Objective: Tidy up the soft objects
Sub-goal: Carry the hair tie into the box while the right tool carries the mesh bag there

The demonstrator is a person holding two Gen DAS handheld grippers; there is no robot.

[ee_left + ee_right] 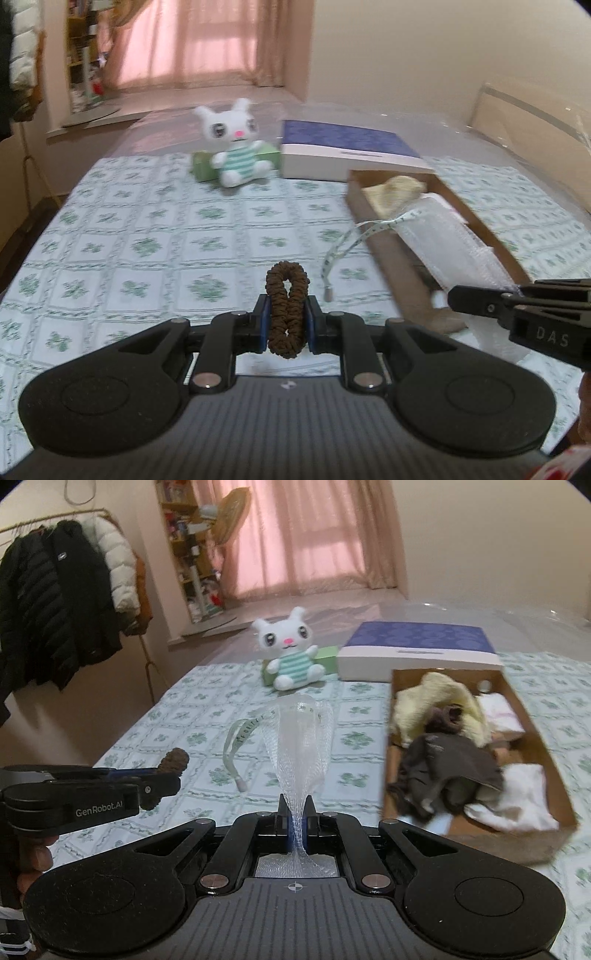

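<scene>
Honestly, left gripper [287,325] jaws pinched the brown scrunchie [287,306]; right gripper [295,825] jaws clamped the white mesh [301,746]; I'd release over the cardboard box [554,801] ahead-right of them.

Left gripper [287,320] clamped, right gripper [295,823] pinched tight, side by side

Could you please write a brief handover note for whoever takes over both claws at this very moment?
Left claw: shut on the brown coiled fabric hair scrunchie, held above the bed.
Right claw: shut on the white mesh net sleeve; a pale green soft measuring tape hangs from it.
The open brown cardboard box sits on the green-patterned bedsheet, on the right.
Done: a yellow cloth, dark grey garment and white cloths already lie in the box.
Left: probably put both held items in the box. The white plush rabbit in a green striped top sits outside it.
</scene>
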